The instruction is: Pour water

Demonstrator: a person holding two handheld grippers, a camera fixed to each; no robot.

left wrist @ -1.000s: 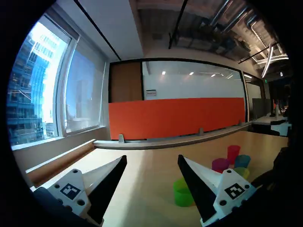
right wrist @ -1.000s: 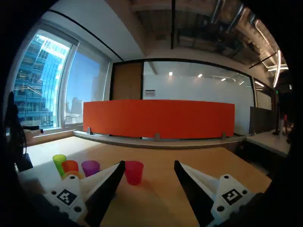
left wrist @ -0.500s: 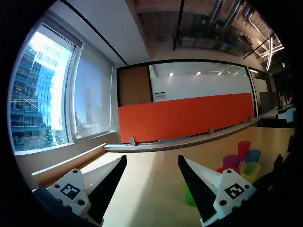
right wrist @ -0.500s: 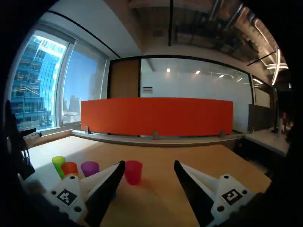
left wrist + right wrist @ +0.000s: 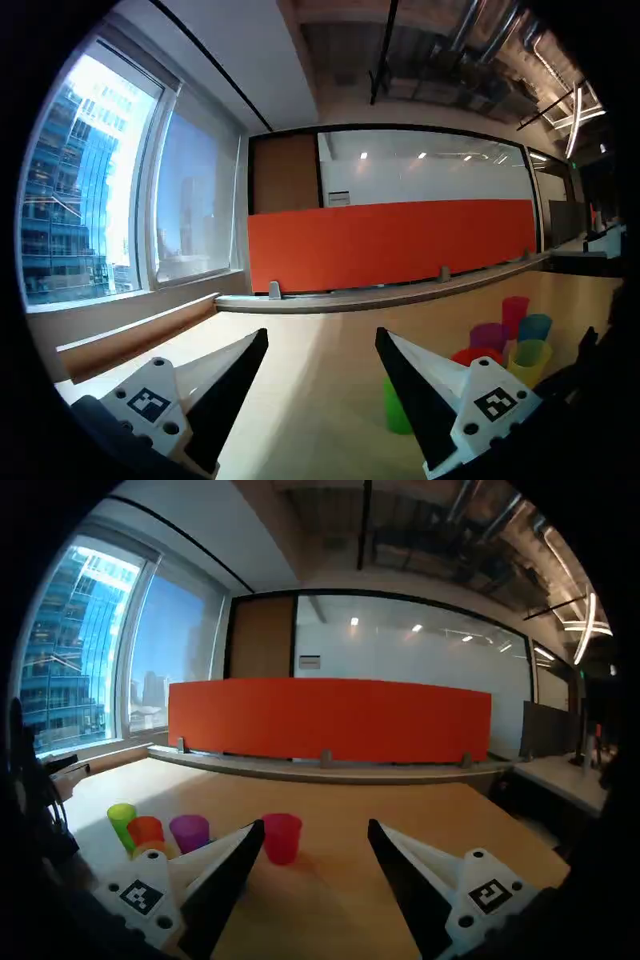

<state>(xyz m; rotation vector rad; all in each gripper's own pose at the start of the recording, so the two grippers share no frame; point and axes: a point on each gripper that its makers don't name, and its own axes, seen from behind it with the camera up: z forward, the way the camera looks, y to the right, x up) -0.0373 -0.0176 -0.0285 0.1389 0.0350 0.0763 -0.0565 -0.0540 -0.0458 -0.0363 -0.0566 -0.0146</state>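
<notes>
Pink cup (image 5: 282,838) stands on the worktop (image 5: 384,800) just ahead of the right gripper (image 5: 314,826), beside other coloured cups (image 5: 190,832) — that gripper and the left gripper (image 5: 320,332) both gape wide, holding nothing — so it seems best to centre on it and close gently mid-height.

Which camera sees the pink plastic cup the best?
The right gripper view: the pink plastic cup stands close and almost whole, just ahead of the right gripper. The left gripper view shows it small and far off at the right edge, behind other cups.
</notes>
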